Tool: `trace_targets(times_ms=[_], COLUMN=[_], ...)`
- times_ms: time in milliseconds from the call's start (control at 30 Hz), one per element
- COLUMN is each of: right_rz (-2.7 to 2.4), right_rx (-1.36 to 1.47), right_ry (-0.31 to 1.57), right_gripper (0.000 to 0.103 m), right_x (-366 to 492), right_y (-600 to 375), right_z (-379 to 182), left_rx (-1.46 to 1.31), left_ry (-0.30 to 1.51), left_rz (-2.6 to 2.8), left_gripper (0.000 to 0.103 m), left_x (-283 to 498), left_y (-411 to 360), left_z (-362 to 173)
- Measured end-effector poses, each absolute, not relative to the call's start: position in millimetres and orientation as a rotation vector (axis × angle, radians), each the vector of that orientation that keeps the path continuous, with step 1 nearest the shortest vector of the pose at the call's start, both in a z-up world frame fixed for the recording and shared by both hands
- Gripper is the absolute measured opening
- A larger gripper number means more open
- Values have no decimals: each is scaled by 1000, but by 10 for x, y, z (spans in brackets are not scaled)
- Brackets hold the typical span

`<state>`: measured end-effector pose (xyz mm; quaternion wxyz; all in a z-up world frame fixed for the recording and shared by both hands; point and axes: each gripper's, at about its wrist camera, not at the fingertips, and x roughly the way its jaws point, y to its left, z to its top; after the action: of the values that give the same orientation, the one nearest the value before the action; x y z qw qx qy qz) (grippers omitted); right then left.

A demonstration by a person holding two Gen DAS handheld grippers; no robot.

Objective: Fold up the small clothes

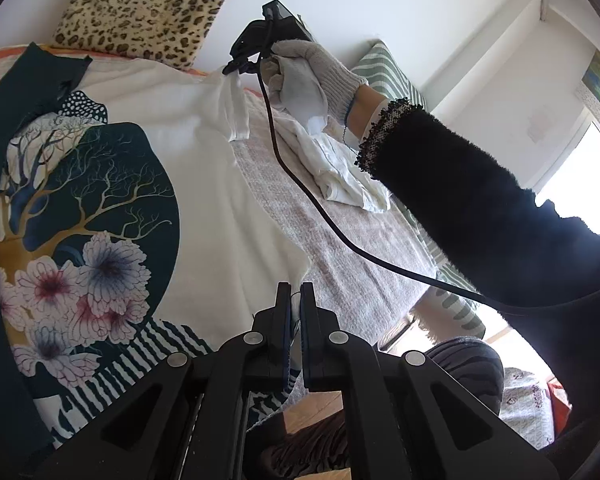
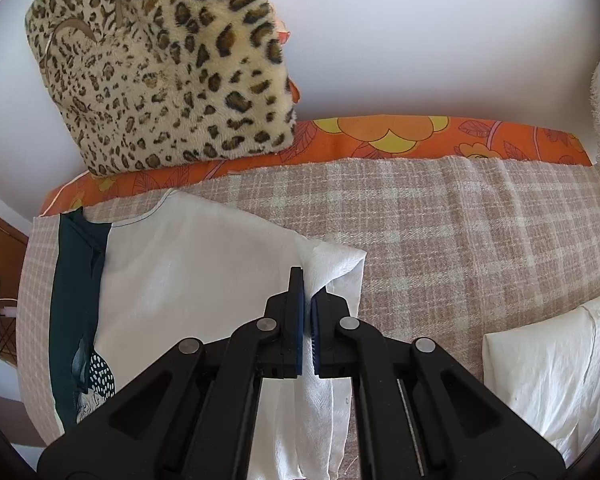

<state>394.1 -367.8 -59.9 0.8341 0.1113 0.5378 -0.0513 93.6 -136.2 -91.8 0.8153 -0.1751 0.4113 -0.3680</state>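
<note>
A white top with a dark green tree-and-flower print (image 1: 204, 184) lies spread on the checked blanket (image 1: 340, 248). My left gripper (image 1: 296, 300) is shut on the top's near white edge. My right gripper (image 2: 307, 300) is shut on the top's white sleeve (image 2: 336, 268); in the left wrist view the right gripper (image 1: 236, 68) is at the far side, pinching that sleeve, held by a gloved hand (image 1: 312, 76). The top's white body (image 2: 188, 264) and green neckline (image 2: 76, 280) show left of the right gripper.
A leopard-print cushion (image 2: 168, 64) leans on the white wall at the back. An orange floral sheet (image 2: 420, 136) edges the blanket (image 2: 460, 232). Another white garment (image 2: 556, 368) lies to the right, crumpled in the left wrist view (image 1: 340, 168). A black cable (image 1: 340, 232) trails over the bed.
</note>
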Motion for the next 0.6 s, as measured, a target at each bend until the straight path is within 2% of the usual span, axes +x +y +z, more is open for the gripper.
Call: trace_targets(times_ms=[33, 100, 167, 200, 333, 600], right_rz=[-117, -138, -160, -176, -200, -75], right_rx=[214, 214, 288, 314, 373, 741], right_ry=[1145, 1130, 1095, 1073, 1095, 1113], right_gripper=[4, 13, 60, 64, 64, 64], right_x=[3929, 3825, 3618, 3485, 2940, 2299], right_y=[-3632, -3644, -3753, -3797, -3872, -3953], right_z=[-623, -648, -674, -684, -840, -1151], left_rx=[-376, -369, -360, -356, -349, -331], left_ry=[879, 885, 889, 889, 879, 857], left_rz=[-783, -785, -794, -798, -804, -797], left_gripper=[2, 2, 2, 2, 2, 2], left_x=[928, 927, 941, 943, 970, 938], left_y=[-1345, -1325, -1313, -1312, -1283, -1268], left_z=[-930, -943, -955, -954, -920, -854])
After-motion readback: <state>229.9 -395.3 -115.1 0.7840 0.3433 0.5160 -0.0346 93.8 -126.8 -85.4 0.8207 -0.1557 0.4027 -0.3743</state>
